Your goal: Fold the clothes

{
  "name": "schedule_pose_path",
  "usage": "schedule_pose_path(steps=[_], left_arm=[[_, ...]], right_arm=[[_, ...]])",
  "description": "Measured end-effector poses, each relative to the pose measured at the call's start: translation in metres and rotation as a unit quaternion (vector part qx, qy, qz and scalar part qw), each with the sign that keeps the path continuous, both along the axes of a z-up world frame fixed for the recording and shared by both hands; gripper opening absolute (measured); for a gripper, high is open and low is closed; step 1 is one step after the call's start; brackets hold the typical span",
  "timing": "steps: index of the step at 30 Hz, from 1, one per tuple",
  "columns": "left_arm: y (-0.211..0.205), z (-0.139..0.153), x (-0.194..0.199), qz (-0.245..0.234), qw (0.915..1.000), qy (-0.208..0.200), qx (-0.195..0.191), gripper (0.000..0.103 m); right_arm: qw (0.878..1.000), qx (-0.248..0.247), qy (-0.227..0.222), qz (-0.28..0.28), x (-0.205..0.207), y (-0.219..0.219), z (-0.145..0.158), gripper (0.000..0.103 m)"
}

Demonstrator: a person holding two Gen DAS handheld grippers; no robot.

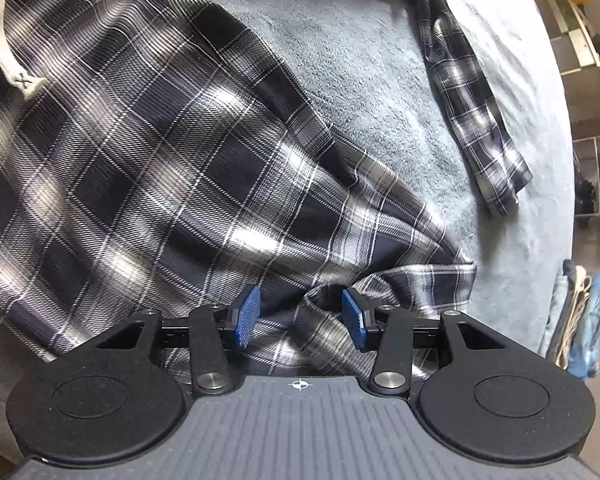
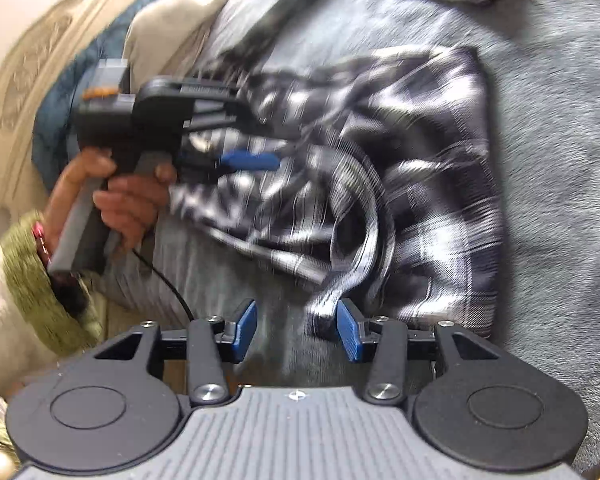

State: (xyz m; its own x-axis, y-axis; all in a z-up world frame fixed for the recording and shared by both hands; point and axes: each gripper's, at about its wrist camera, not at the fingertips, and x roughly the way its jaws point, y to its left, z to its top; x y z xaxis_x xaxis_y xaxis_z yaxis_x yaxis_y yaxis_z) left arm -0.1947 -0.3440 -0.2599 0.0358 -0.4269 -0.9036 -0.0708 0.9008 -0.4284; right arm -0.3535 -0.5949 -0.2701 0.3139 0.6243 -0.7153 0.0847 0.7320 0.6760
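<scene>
While both my jaws stand apart, left gripper [image 1: 300,322] over a bunched fold and right gripper [image 2: 296,330] at the hem, the plaid pants [image 1: 148,152] sprawl on the grey blanket [image 1: 364,80]; thin, limp, slippery, so I'd pinch a doubled hem edge.
</scene>
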Motion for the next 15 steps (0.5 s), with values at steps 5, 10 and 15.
schedule_pose_path(steps=[5,10,15], left_arm=[[-0.01,-0.003,0.012,-0.033,0.9993,0.002,0.019,0.045],[-0.031,0.005,0.009,-0.159,0.9846,-0.06,0.042,0.045],[-0.042,0.0,0.004,-0.271,0.9573,-0.09,0.043,0.043]], right_arm=[[0.997,-0.029,0.012,-0.074,0.004,-0.015,-0.001,0.053],[0.991,-0.059,0.051,-0.109,0.001,-0.011,-0.008,0.053],[0.985,-0.061,0.087,-0.139,-0.015,-0.009,-0.01,0.053]])
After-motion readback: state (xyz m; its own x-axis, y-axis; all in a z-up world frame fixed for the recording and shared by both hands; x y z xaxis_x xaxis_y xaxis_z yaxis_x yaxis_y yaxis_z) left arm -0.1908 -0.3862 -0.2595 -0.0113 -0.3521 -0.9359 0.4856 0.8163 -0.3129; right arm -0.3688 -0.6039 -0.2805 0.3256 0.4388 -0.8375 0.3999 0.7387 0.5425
